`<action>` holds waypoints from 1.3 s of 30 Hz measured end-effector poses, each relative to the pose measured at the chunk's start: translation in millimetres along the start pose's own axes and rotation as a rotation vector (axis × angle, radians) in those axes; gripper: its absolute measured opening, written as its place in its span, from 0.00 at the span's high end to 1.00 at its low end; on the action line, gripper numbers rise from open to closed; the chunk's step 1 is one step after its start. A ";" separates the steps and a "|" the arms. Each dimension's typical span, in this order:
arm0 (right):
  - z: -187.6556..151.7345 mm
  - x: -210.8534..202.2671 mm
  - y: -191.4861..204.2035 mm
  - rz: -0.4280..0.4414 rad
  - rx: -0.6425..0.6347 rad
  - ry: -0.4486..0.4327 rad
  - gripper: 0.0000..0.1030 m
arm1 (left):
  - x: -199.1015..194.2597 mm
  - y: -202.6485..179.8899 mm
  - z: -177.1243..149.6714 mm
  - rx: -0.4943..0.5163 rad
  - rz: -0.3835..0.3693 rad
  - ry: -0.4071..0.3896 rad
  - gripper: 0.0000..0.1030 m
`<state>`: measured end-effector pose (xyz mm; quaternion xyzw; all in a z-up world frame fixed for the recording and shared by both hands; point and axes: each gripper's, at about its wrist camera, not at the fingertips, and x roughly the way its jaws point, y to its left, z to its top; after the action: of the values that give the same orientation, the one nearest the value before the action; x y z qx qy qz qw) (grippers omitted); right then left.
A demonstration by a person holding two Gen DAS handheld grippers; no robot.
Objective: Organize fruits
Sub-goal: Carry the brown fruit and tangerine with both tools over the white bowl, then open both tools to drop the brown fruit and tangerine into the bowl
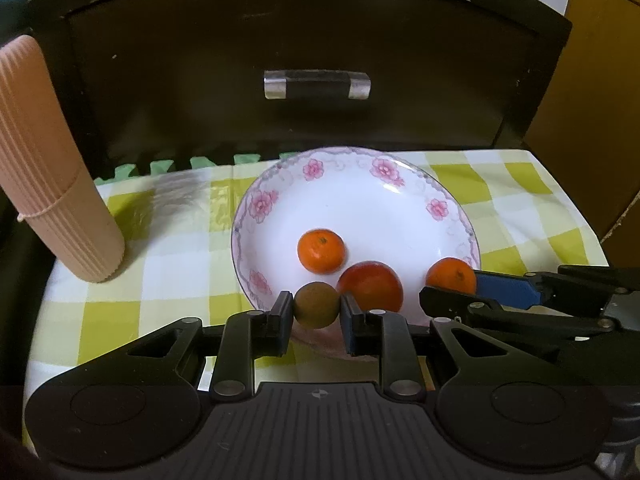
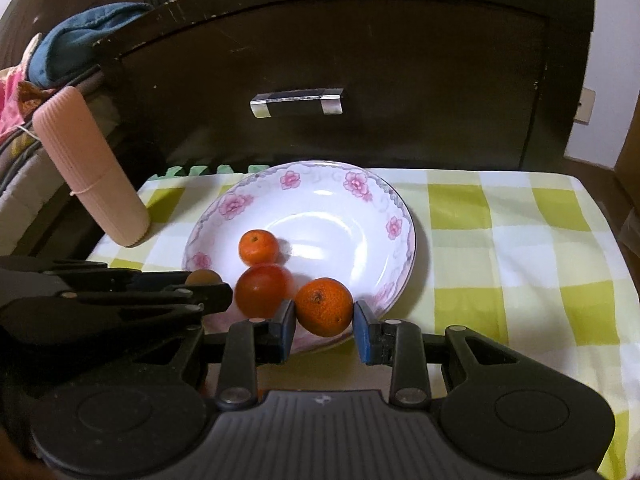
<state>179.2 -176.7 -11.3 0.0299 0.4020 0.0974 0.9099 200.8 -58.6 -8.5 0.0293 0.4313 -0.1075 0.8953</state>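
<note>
A white plate with pink flowers (image 1: 360, 208) (image 2: 340, 216) lies on the checked cloth. In it rest a small orange (image 1: 321, 251) (image 2: 258, 247) and a red fruit (image 1: 371, 286) (image 2: 262, 290). My left gripper (image 1: 317, 306) is shut on a small brown-green fruit (image 1: 316, 305) (image 2: 203, 277) over the plate's near rim. My right gripper (image 2: 324, 310) (image 1: 472, 292) is shut on a second orange (image 2: 324, 306) (image 1: 450, 274), also at the near rim, to the right of the red fruit.
A ribbed pink tube (image 1: 52, 168) (image 2: 90, 168) stands tilted at the left on the green-and-white checked cloth (image 1: 520, 208) (image 2: 520, 248). A dark drawer front with a metal handle (image 1: 316, 85) (image 2: 298, 101) rises close behind the plate. Folded clothes (image 2: 80, 44) lie at the far left.
</note>
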 end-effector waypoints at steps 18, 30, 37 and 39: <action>12.3 22.1 -3.4 0.024 -0.012 -0.016 0.70 | 10.0 3.7 11.4 -0.012 0.033 -0.013 0.67; 15.8 18.6 -7.1 0.015 0.006 -0.035 0.70 | 6.0 5.4 14.4 -0.043 0.017 -0.018 0.59; 18.2 12.1 -10.1 0.004 0.014 -0.052 0.70 | -4.2 2.9 14.7 -0.043 0.007 -0.036 0.55; 19.6 8.4 -10.8 0.002 0.016 -0.057 0.70 | -8.3 1.0 14.2 -0.038 0.007 -0.041 0.55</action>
<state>200.8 -185.1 -5.6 0.0405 0.3766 0.0940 0.9207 206.9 -58.3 6.8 0.0114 0.4149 -0.0967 0.9046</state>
